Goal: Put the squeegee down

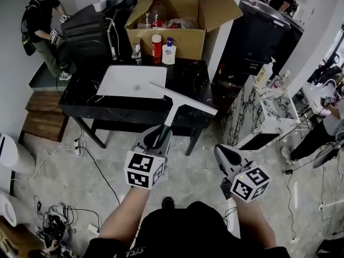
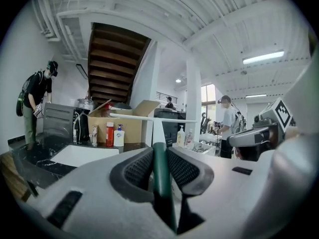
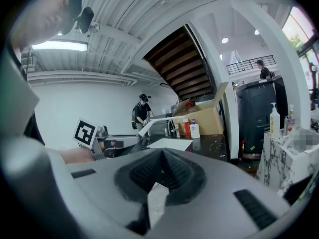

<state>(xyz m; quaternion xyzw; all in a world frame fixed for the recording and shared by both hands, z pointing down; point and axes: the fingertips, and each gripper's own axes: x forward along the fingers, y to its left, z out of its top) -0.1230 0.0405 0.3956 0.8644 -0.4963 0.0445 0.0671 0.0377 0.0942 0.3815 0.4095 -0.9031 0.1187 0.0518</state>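
A: Entry, left gripper [image 1: 156, 140]. Jaw state?

B: Pinching the squeegee [image 1: 181, 99] by its dark green handle. In the left gripper view the ribbed pads sit tight against the handle on both sides [image 2: 159, 164], and the white neck and T-shaped blade run forward past the fingertips.

A: Where is the squeegee relative to the furniture?

B: Held in the air, handle roughly level. From the head view the blade lies across the front part of the black marble-topped table [image 1: 80, 105], just beside the front right corner of the white sink basin [image 1: 129, 80]. The left gripper view puts the blade above the tabletop, not resting on it.

A: Right gripper [image 1: 222, 155]?

B: Jaws pressed together, with no object between them [image 3: 162, 169]. It hangs to the right of the left gripper, over the floor, short of the table.

A: Other items noted?

B: An open cardboard box [image 1: 177, 34] at the back of the table, with a red bottle [image 1: 156, 48] and a pump bottle [image 1: 169, 52] standing in front of it. A person [image 1: 42, 20] stands at the table's far left end.
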